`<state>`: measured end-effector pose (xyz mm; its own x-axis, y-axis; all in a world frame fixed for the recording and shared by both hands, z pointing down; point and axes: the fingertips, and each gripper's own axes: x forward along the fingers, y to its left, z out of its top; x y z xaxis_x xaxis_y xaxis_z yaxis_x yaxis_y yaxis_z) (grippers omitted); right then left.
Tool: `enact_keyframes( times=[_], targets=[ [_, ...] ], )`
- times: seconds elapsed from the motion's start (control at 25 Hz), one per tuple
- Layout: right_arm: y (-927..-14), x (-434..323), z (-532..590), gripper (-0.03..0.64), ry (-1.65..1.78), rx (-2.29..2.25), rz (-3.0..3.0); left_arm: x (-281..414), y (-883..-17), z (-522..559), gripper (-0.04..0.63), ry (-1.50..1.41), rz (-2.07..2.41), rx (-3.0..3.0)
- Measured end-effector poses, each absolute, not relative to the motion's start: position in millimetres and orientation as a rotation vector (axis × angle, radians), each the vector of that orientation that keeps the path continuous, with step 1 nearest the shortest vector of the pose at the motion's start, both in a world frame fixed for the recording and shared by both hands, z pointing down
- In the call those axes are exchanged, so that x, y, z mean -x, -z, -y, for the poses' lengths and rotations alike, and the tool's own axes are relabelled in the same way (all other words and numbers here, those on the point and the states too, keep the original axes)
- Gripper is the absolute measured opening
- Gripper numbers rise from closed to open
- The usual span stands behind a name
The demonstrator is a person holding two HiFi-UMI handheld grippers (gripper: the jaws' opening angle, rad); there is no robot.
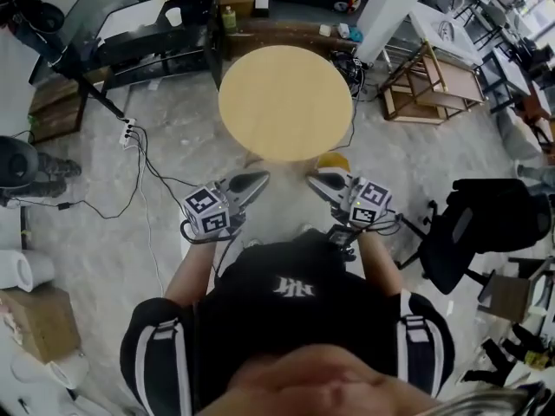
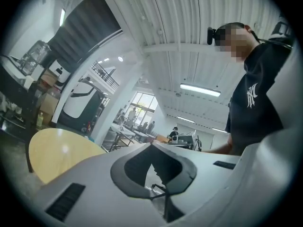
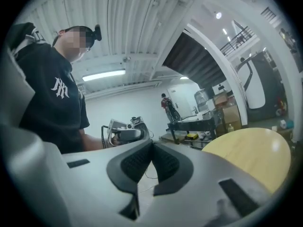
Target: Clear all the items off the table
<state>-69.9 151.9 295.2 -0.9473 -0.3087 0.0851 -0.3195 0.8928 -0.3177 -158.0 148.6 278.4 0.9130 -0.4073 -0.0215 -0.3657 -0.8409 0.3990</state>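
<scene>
The round pale-wood table (image 1: 285, 102) stands in front of me with nothing on its top. My left gripper (image 1: 263, 178) and right gripper (image 1: 310, 181) are held level just short of the table's near edge, with their tips turned toward each other. Both are shut with nothing between their pads. In the left gripper view the shut jaws (image 2: 152, 144) meet in front of the table (image 2: 57, 150) at the left. In the right gripper view the shut jaws (image 3: 152, 143) point at the left gripper (image 3: 124, 135), with the table (image 3: 251, 155) at the right.
A black office chair (image 1: 486, 224) stands at the right and a wooden rack (image 1: 434, 81) at the back right. A dark desk (image 1: 147, 24) is at the back left, with cables and a power strip (image 1: 130, 133) on the floor. A cardboard box (image 1: 39, 319) sits near left.
</scene>
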Motion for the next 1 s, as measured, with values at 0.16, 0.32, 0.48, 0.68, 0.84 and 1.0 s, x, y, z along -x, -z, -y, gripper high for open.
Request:
enact_keyframes(
  times=[0.16, 0.32, 0.48, 0.68, 0.84, 1.0],
  targets=[
    [-289, 69, -172, 0.002, -0.508, -0.476, 3.039, 160, -285, -158, 0.014, 0.181, 0.647, -2.631],
    [-287, 57, -177, 0.002, -0.528, -0.460, 3.067, 141, -266, -172, 0.012, 0.250, 0.603, -2.607],
    [-274, 59, -182, 0.002, -0.492, -0.430, 3.137, 120, -267, -195, 0.012, 0.117, 0.506, -2.678],
    [-280, 59, -191, 0.002, -0.675, -0.322, 3.159, 91, -274, -211, 0.012, 0.004, 0.383, -2.755],
    [-265, 61, -192, 0.002, -0.667, -0.282, 3.229, 91, -273, -218, 0.012, -0.045, 0.354, -2.785],
    [-250, 56, -196, 0.001, -0.607, -0.245, 3.251, 83, -267, -211, 0.014, -0.064, 0.397, -2.812]
  ],
)
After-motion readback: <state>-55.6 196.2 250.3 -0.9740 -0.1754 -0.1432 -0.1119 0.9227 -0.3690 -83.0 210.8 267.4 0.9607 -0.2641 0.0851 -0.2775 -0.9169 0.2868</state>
